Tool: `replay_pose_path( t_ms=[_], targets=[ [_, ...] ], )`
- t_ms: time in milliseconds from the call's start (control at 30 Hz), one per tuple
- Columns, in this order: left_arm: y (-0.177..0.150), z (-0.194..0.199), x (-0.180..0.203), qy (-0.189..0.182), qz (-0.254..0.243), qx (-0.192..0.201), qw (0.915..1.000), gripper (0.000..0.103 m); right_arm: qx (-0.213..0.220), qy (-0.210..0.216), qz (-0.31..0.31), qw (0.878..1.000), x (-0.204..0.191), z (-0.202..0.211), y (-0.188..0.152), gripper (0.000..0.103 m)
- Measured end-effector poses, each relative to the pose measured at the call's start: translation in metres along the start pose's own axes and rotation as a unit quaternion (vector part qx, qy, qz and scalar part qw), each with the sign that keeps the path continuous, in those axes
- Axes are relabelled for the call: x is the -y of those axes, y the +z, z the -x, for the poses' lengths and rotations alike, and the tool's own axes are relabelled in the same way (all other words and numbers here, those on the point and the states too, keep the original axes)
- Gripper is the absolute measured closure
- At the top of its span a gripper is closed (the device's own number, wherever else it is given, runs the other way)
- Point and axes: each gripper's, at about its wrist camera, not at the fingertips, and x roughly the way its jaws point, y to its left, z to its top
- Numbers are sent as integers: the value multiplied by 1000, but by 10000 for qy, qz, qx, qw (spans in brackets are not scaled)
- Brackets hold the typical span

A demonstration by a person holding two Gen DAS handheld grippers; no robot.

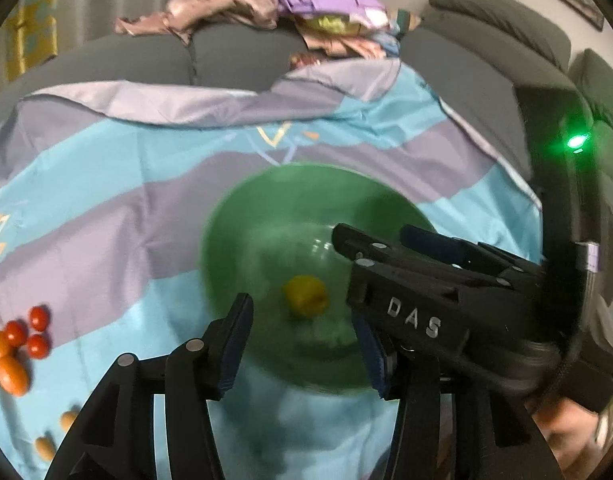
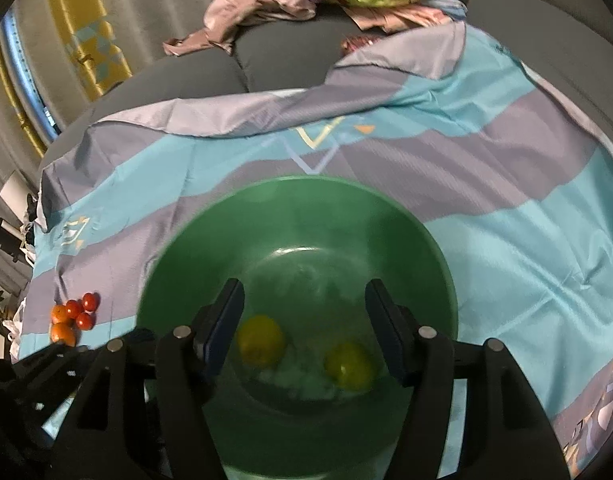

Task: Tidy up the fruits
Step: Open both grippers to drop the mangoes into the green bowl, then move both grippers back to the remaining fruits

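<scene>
two yellow fruits [image 2: 261, 340] lie in the bottom of the green bowl [image 2: 210, 240]. one is on the left and the other yellow fruit [image 2: 348, 365] sits near it on the right, not touching. the left wrist view shows only one of them, and it is blurry.

the right gripper [image 2: 304, 322] hangs over the bowl with its jaws apart. nothing is between its pads, so it holds no fruit. the two fruits lie below it. the left gripper [image 1: 304, 350] is over the near side of the bowl too. its jaws are also apart and empty. the right gripper shows in the left wrist view as a black tool [image 1: 418, 280] just beside it.

the bowl sits on a blue and purple striped cloth [image 2: 506, 232] spread over a grey sofa [image 2: 210, 76]. far to the left on the cloth is a little pile of red tomatoes [image 1: 30, 332] and orange fruits [image 1: 10, 372]. some small tan bits [image 1: 68, 420] lie near them; i cannot tell what they are.

it looks like a drop into the bowl is done and both tools are let go. the next move, i think, is to go left to the pile. a tool must come down with one small round fruit between its pads and close softly, or the fruit could roll away or get squashed.
</scene>
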Motion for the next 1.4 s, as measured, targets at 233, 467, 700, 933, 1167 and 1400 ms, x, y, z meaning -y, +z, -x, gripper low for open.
replay_pose_path(
  t_ms=[233, 467, 700, 933, 1167, 1400],
  targets=[
    [-19, 46, -59, 565, 440, 222, 9972, 51, 190, 154, 320, 9992, -28, 10, -1, 37],
    [-51, 73, -136, 1345, 1257, 223, 9827, 37, 159, 568, 870, 9945, -71, 8, -10, 36],
    [-81, 80, -204, 1539, 2365, 285, 9590, 37, -67, 991, 1464, 9842, -117, 0, -27, 36],
    [-97, 78, -232, 1531, 2748, 114, 9492, 37, -364, 1617, 2233, 9606, -174, -7, -56, 37],
    [-90, 80, -244, 1482, 2740, 272, 9499, 41, -874, 1705, 2565, 9474, -202, -42, -81, 52],
    [-49, 59, -257, 1580, 2324, 133, 9596, 58, -1279, 1722, 2364, 9477, -200, -68, -84, 64]
  ],
)
